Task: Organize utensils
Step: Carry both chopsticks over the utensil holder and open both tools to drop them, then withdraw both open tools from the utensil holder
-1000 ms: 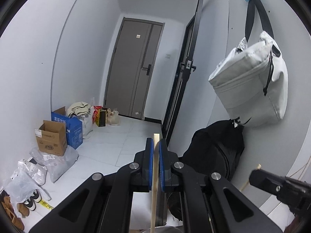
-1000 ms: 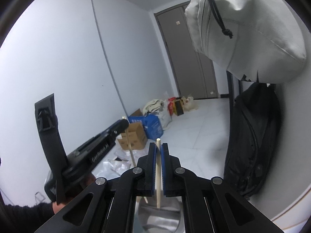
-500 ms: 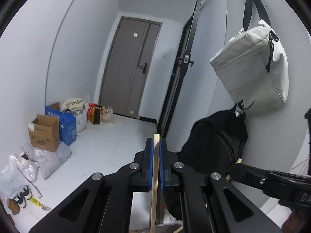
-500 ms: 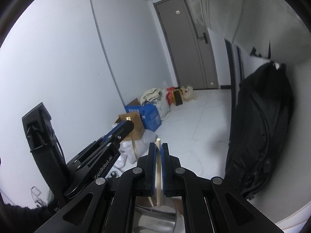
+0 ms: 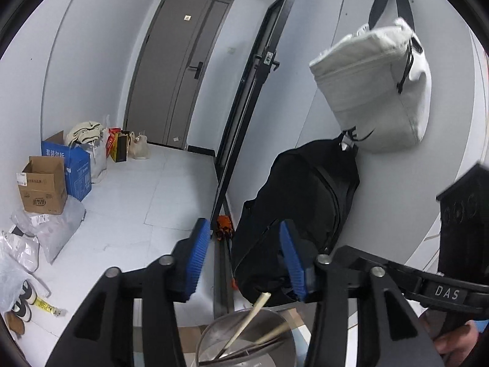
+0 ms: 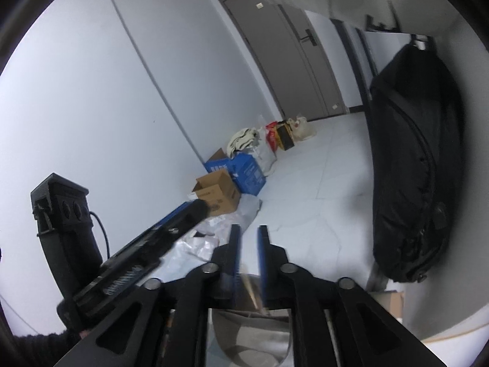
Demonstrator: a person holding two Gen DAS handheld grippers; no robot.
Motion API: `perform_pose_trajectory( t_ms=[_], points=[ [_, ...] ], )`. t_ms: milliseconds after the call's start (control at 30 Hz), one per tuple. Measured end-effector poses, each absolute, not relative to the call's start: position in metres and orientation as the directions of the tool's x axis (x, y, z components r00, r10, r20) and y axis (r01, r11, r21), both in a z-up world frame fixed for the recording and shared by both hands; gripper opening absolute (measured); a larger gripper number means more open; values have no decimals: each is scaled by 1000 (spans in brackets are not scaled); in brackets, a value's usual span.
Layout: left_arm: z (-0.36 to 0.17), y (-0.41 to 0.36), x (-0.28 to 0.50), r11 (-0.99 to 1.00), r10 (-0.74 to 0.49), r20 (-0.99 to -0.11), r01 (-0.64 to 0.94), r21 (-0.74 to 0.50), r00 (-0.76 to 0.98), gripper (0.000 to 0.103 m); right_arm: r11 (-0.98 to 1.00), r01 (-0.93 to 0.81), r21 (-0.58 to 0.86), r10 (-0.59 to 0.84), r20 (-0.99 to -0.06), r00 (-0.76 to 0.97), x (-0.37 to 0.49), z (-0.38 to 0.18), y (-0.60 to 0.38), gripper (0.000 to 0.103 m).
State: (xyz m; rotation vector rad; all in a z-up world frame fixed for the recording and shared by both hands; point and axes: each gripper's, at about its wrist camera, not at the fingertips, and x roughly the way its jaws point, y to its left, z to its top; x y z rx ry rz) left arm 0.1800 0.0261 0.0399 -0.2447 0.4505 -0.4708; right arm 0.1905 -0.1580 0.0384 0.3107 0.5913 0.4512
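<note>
— While the left gripper (image 5: 244, 260) tilts downward over the metal cup (image 5: 244, 341) at the bottom centre of its own view, how do its jaws stand?

— They are opening, the blue pads set wide with nothing between them. Two chopsticks (image 5: 246, 324) lean inside the cup, below the pads and clear of them, one tip rising toward the right pad.

— And the right gripper (image 6: 248, 263)?

— It points downward over the same cup (image 6: 250, 333), at the bottom centre of the right wrist view. Its jaws are opening, though the gap is narrow. A pale chopstick (image 6: 252, 290), blurred, sits in that gap just above the rim; contact with the pads cannot be confirmed.

— The hands?

— In the left wrist view, the right gripper's body reaches in from the right edge, with fingers (image 5: 455, 339) of the holding hand at lower right. In the right wrist view, the left gripper (image 6: 183, 223) angles up from lower left, a dark sleeve (image 6: 36, 347) behind it.
</note>
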Motion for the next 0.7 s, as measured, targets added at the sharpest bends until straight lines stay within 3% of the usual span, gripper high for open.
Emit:
perform_pose_trajectory(
  t_ms=[333,467,533,700],
  points=[
    [50,40,147,921,-359,-422,243,-306,833,54,860,-266,436,461,-438,772,149,44,-184,54],
    [53,39,131,946,-295,-439,193,-261,849,56,855,-261,447,463,-434,773,132,46,-187,58],
    [56,35,122,955,-270,-451,177,-238,851,64,853,-260,452,465,-434,771,125,47,-186,60],
    [63,28,103,969,-227,-468,150,-195,854,64,851,-270,450,470,-426,773,102,47,-183,66]
  ],
)
